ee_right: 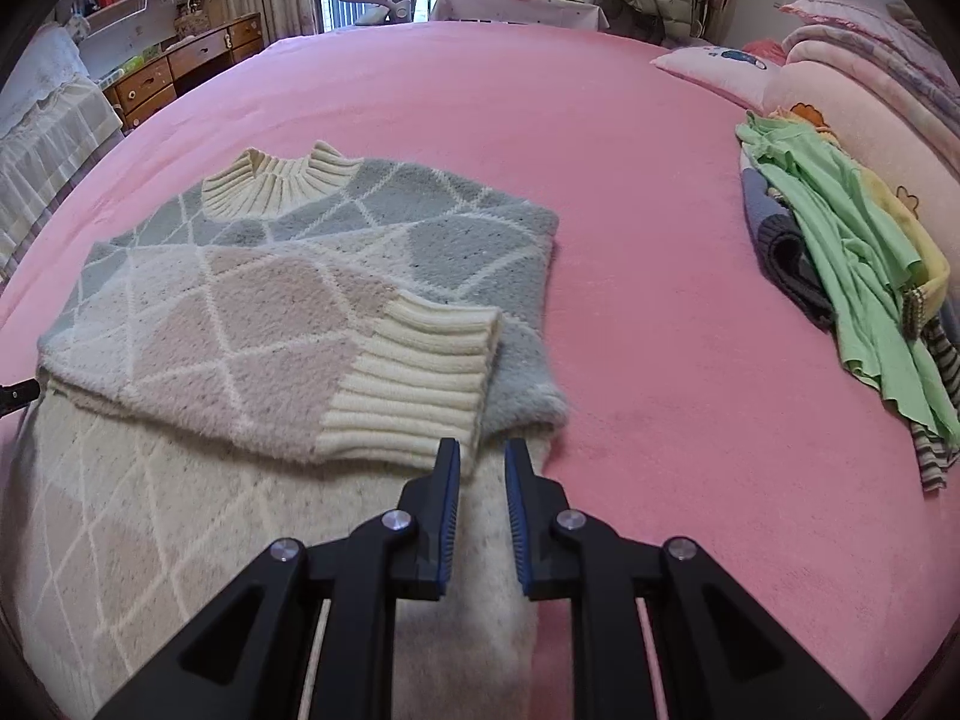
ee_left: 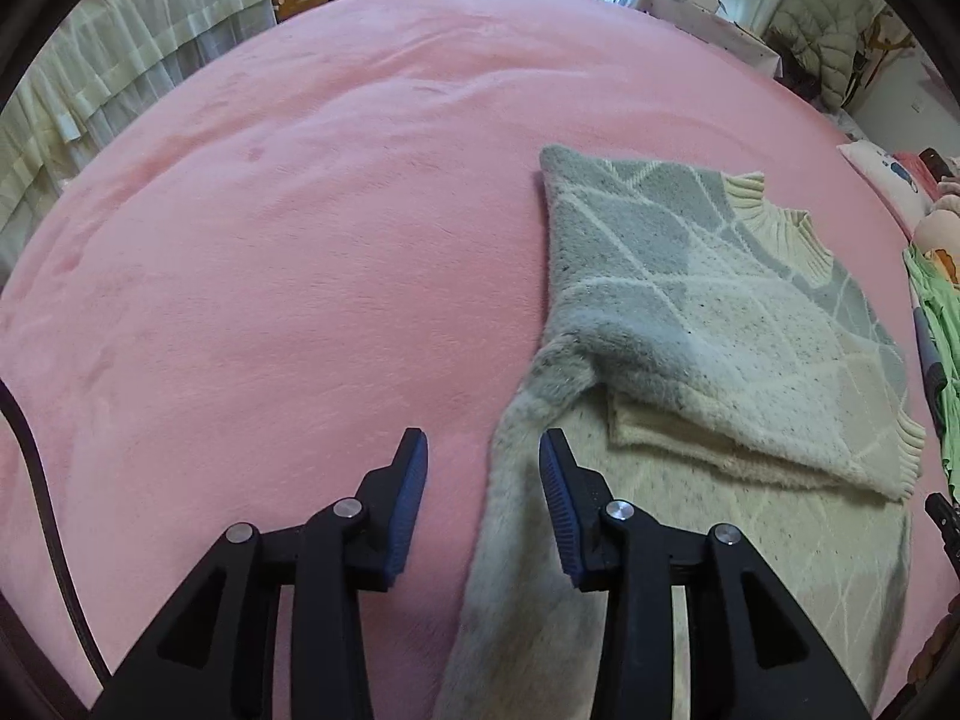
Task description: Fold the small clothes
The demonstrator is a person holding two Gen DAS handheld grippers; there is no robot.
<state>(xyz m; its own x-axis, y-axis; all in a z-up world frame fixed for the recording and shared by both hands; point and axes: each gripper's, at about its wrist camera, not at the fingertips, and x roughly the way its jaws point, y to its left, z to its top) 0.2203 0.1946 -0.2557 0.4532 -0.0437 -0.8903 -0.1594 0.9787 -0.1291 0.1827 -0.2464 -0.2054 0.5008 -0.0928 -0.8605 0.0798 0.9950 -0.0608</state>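
A small fuzzy sweater [ee_right: 252,324] with a grey, pink and cream diamond pattern lies flat on the pink bed cover [ee_right: 660,300]. One sleeve is folded across its chest, its ribbed cream cuff [ee_right: 414,378] just ahead of my right gripper [ee_right: 483,456]. That gripper is open over the sweater's right side edge and holds nothing. In the left wrist view the sweater [ee_left: 690,312] lies to the right. My left gripper [ee_left: 483,447] is open and empty over the sweater's left edge, with fuzzy fabric between the fingers.
A pile of other clothes [ee_right: 858,276], green on top, lies at the right of the bed beside pink pillows [ee_right: 720,69]. A drawer unit [ee_right: 180,72] and a table [ee_right: 516,9] stand beyond the far edge. A dark cable [ee_left: 42,480] hangs at the left.
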